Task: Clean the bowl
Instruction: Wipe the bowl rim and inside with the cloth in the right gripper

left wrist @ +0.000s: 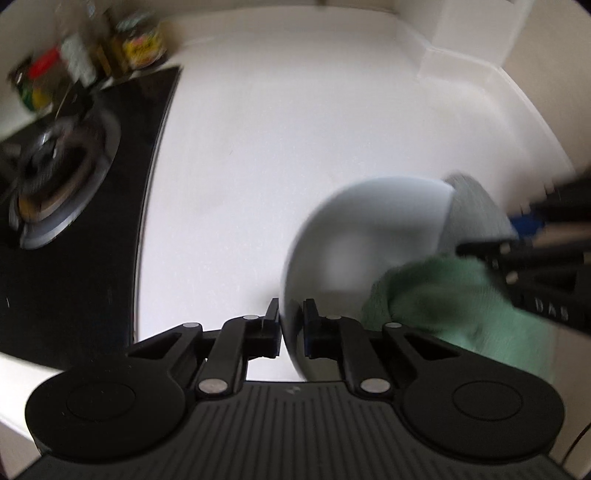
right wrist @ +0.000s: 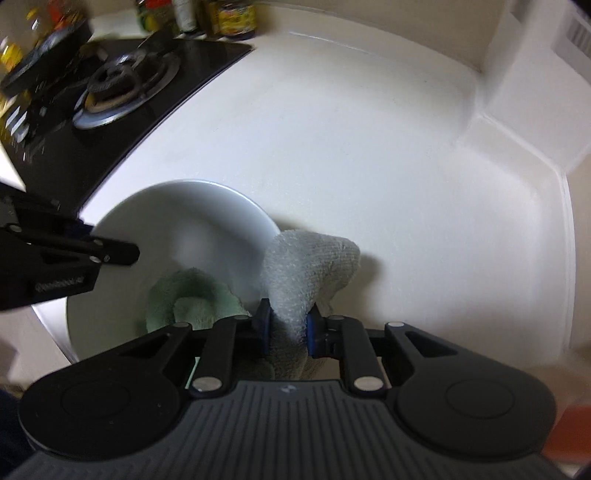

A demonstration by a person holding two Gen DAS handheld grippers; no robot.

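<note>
While clamped on the rim, left gripper (left wrist: 291, 325) grips white bowl (left wrist: 354, 251), tilted above the white counter (left wrist: 240, 166) | right gripper (right wrist: 286, 325) clenched on green-grey towel (right wrist: 310, 266), one fold inside bowl, one draped over its rim | black gas hob (right wrist: 122, 85) beyond, left | jars (right wrist: 236, 16) at back wall, blurred
</note>
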